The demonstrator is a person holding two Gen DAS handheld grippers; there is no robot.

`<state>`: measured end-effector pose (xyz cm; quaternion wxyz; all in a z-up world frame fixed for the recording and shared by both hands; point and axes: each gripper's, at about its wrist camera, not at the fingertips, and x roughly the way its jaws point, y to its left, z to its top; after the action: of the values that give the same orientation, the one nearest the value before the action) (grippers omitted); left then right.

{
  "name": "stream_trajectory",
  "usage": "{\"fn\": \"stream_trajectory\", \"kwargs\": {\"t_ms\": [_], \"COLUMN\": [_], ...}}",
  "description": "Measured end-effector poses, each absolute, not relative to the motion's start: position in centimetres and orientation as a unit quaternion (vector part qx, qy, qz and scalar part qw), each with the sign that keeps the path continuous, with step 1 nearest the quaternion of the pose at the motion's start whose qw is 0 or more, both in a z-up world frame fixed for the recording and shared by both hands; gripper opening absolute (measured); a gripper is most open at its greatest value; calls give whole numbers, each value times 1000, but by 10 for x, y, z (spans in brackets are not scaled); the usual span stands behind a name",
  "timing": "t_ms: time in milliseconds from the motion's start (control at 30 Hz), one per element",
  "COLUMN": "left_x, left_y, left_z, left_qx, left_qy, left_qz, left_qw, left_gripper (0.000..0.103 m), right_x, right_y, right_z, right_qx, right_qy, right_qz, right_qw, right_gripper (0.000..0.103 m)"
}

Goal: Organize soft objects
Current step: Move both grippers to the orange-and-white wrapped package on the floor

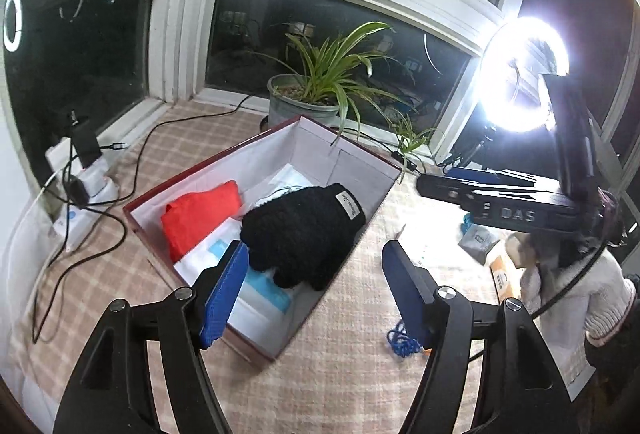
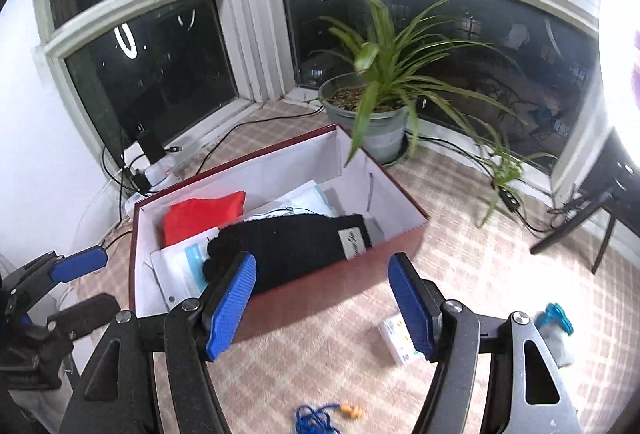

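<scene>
On the checked surface [image 1: 320, 374] below the dark window [image 1: 320, 33], an open box [image 1: 260, 348], red outside and white inside, takes up the middle of both views. Behind it, at the far edge by the glass, stands a potted plant [image 2: 380, 93]; the right wrist view shows its pot whole, while the left wrist view has the box's far corner across it. Only the left wrist view shows the glaring ring light [image 1: 520, 73] at the far right and a person's pale knitted sleeve [image 1: 580, 294] at the right edge. Far left in both views, a white power strip [image 1: 88, 185] with cables lies near the window.

Inside the box, a black knit hat [image 1: 304, 234] with a small label lies toward the near right wall, on white and light-blue packets [image 1: 264, 298]. A folded red cloth [image 1: 200, 218] sits just to its left, toward the far left wall.

The left claw [image 1: 314, 292] hangs released above the near end of the box, nothing between its blue pads. The right claw [image 2: 322, 308] is likewise spread apart and empty, over the box's near wall. The right wrist view also catches the left claw at its left edge.

On the surface near the claws lie a blue cord [image 2: 314, 420], a small white packet [image 2: 394, 340] and, seen only from the right wrist, an orange bit [image 2: 352, 412].
</scene>
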<state>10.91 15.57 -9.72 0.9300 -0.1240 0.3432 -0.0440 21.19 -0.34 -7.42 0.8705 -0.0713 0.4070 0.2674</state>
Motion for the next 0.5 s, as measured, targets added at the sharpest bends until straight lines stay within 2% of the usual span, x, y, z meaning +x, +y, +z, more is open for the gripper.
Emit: {"fn": "stream_trajectory", "kwargs": {"t_ms": [500], "left_x": [90], "left_y": [82], "left_z": [-70], "left_qx": [-87], "left_qy": [324], "left_qz": [-41], "left_qw": [941], "left_gripper": [71], "right_x": [148], "right_y": [-126], "right_z": [-61], "right_qx": [-30], "right_qy": [385], "right_qz": [232], "right_qw": [893], "right_gripper": [66]}}
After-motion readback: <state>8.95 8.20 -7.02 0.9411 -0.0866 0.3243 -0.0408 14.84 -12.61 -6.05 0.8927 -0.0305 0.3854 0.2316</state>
